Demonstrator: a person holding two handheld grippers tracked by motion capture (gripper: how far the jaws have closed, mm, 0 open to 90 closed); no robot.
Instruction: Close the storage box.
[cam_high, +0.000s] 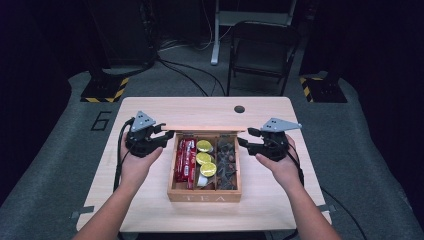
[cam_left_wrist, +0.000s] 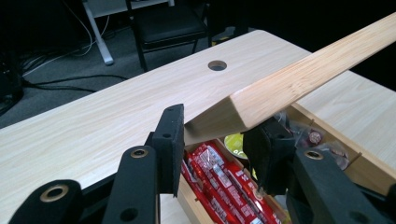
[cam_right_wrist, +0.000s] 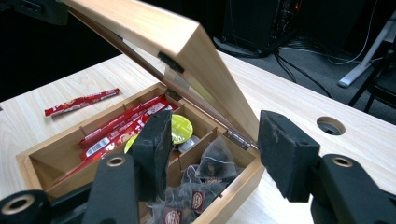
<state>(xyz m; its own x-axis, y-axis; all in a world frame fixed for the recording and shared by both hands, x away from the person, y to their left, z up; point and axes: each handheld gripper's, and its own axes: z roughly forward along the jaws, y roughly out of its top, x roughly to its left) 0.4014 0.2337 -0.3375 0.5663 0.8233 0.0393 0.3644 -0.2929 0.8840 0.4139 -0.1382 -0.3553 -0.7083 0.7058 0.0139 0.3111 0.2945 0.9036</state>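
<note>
Left tool (cam_left_wrist: 215, 149) is pinching the corner of the tea box lid (cam_left_wrist: 299, 77), holding it half raised. Right tool (cam_right_wrist: 212, 154) sits spread beside the wooden tea box (cam_high: 204, 196), gripping nothing.

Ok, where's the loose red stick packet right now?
In the right gripper view, the red packet lies alone on the table at upper left, outside the box, beyond its red-packet compartment.

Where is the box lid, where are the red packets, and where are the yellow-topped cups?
box lid (cam_left_wrist: 299, 84): left gripper view, on its long wooden edge.
red packets (cam_high: 186, 159): high view, middle of the bundle in the left compartment.
yellow-topped cups (cam_high: 204, 158): high view, top of the middle cup in the centre compartment.
</note>
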